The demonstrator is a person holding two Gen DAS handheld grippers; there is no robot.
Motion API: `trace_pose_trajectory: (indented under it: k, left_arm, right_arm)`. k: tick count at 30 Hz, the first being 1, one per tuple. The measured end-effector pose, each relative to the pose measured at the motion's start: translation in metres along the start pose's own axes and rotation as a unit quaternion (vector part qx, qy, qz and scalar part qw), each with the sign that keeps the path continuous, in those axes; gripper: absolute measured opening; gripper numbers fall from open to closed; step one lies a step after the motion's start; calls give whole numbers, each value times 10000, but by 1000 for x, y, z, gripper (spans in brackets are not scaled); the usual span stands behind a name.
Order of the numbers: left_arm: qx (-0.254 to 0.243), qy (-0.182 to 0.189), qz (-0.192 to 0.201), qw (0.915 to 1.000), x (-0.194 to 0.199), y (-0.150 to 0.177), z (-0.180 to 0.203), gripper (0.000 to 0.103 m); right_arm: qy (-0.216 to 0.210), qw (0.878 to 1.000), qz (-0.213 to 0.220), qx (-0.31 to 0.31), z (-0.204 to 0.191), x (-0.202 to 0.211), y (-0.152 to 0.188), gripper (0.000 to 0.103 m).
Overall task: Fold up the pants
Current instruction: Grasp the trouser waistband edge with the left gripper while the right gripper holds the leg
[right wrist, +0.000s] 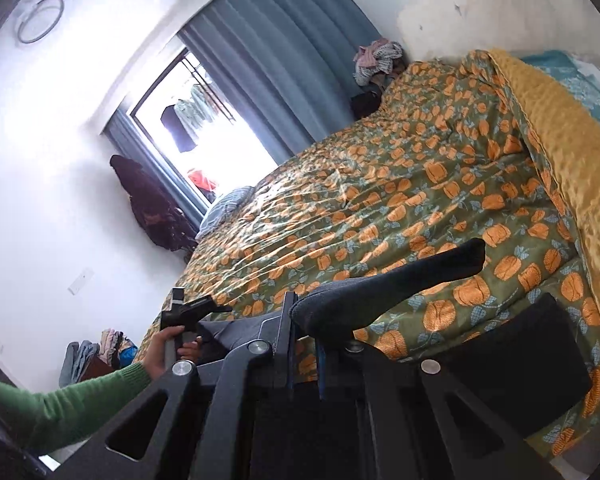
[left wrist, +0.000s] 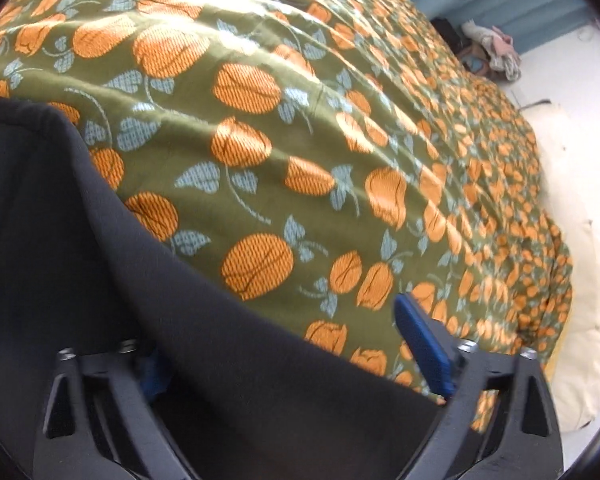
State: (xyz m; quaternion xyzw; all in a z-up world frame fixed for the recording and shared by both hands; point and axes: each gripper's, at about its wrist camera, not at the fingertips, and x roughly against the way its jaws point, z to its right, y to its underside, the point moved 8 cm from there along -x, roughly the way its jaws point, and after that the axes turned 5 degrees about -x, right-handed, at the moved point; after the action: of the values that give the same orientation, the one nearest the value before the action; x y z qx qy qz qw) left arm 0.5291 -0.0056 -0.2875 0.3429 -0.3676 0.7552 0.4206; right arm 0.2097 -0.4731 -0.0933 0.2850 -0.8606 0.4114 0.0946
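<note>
Dark pants (left wrist: 100, 260) cover the lower left of the left wrist view and lie on a green bedspread with orange flowers (left wrist: 260, 120). My left gripper (left wrist: 280, 340) stands open over their edge. Its right blue pad (left wrist: 420, 344) is bare, while the cloth half hides the other pad. In the right wrist view my right gripper (right wrist: 302, 340) is shut on a raised fold of the pants (right wrist: 380, 288), which sticks out to the right above the bedspread (right wrist: 380, 200). More dark cloth (right wrist: 520, 360) lies lower right. A hand in a green sleeve (right wrist: 60, 404) holds the left gripper (right wrist: 196, 312).
A yellow blanket (right wrist: 560, 160) runs along the bed's right side. Clothes are piled at the far corner (right wrist: 376, 60) by a blue curtain (right wrist: 280, 60). A striped pillow (right wrist: 228, 204) lies near the window. More clothes (right wrist: 100, 352) sit on the floor at left. A cream cushion (left wrist: 580, 320) borders the bed.
</note>
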Motion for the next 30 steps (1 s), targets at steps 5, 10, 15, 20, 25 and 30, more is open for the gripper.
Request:
trace_pose_trajectory:
  k: [5,10,15,20,25,30]
  left_arm:
    - [394,39,36,9992,13,0,-33,7]
    - [307,419,565,9971,57,12,-34,4]
    - [-142,441,1300,9904,134,14,-4,4]
    - [-670,470,2453,9660,253,65,19,4]
    - [-977,-194,1401,9851,202,203,-7,5]
    - [-1173,-511,354,9911,131,284,-20,4]
  right_arm:
    - [-320,9985,-189,399,-21,20,9,8]
    - [-24,9991,-397,167,11,20,23,8]
    - [431,9963,-634,-389,69,3,36,8]
    - [366,9980,-464,-207,78,-9,-6,8]
    - [698,9928,-950,-191,118,-9,-16,8]
    - [2052,9593,-1893,-422,211,-3,47,8]
